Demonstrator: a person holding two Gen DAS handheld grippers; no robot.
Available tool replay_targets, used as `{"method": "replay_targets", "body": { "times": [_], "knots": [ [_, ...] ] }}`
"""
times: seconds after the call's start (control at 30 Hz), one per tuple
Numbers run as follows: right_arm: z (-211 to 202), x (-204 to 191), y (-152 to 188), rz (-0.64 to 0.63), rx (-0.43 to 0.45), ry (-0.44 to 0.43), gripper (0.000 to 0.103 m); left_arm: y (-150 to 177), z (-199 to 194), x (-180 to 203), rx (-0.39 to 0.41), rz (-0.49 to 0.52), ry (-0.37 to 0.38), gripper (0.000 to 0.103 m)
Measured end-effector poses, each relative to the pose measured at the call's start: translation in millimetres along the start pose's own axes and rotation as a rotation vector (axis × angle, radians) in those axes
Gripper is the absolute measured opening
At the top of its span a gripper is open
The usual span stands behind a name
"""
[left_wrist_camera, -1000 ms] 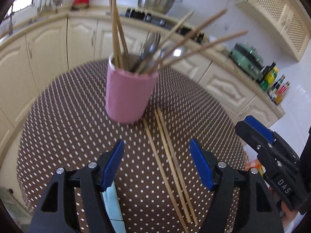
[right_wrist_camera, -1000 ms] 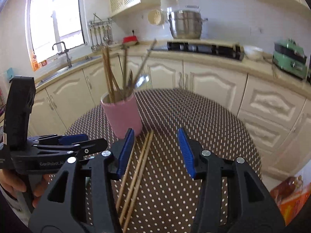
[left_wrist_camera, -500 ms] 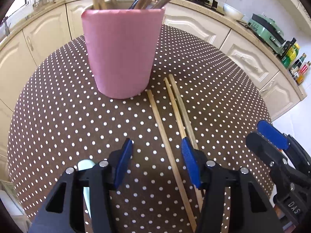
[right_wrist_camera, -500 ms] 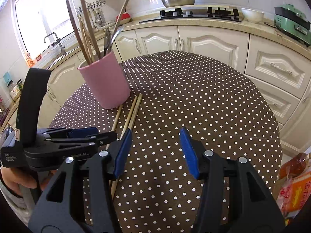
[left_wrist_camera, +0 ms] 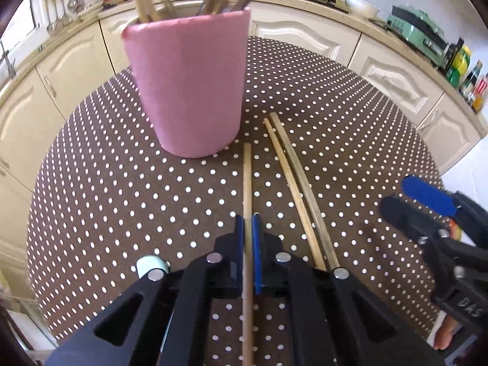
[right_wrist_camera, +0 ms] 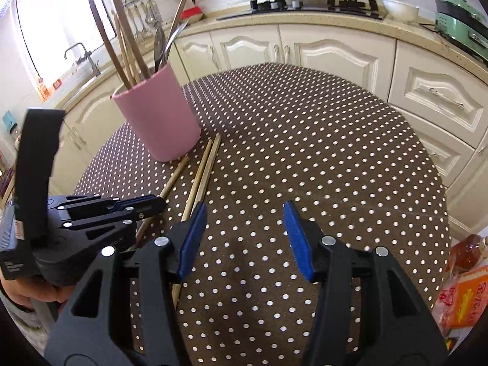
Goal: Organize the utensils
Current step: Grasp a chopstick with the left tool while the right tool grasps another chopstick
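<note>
Chopsticks lay loose on a round table [left_wrist_camera: 100, 183] covered in brown cloth with white dots. In the left wrist view, the left gripper [left_wrist_camera: 247, 228] sat at the lower centre of the frame, its blue pads closed tight on a single chopstick [left_wrist_camera: 247, 180]; its jaws had just been closing, with that stick between them. The stick ran straight up the frame from the pads, its far end stopping just short of the base of the pink cup [left_wrist_camera: 189, 85]. It passed back between the black jaw arms to the bottom edge.

To the right of the held stick, a pair of chopsticks [left_wrist_camera: 292, 177] lay side by side on the cloth, slanting from right of the cup's base down toward the gripper's right arm. The pink cup stood upright in the upper centre, holding more chopsticks and some metal utensils whose tops ran out of the frame.

In the right wrist view, the right gripper [right_wrist_camera: 244, 235] stood about half open at the lower centre, nothing between its blue pads, over bare dotted cloth. The pair lay just left of its left pad, and the pink cup stood at the upper left. The left gripper showed at the left edge, with part of a hand [right_wrist_camera: 27, 289] beneath it.

Cream kitchen cabinets [right_wrist_camera: 320, 55] curved behind the table.
</note>
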State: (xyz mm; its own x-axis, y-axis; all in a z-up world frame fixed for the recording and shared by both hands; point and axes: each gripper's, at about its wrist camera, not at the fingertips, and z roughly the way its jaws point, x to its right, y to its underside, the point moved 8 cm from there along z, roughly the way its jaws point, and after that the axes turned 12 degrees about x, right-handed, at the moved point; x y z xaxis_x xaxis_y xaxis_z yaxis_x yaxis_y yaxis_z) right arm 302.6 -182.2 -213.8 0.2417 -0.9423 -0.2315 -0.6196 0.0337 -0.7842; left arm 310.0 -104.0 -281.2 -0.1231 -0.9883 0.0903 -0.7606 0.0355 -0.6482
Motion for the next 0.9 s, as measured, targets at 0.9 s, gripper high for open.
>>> {"method": "replay_targets", "body": {
  "times": [0.9],
  "knots": [
    [69,-37,0,-0.167,-0.222,0.069,0.033,19,-42,-50,0.042,-0.286,0.085,0.005]
  ]
}}
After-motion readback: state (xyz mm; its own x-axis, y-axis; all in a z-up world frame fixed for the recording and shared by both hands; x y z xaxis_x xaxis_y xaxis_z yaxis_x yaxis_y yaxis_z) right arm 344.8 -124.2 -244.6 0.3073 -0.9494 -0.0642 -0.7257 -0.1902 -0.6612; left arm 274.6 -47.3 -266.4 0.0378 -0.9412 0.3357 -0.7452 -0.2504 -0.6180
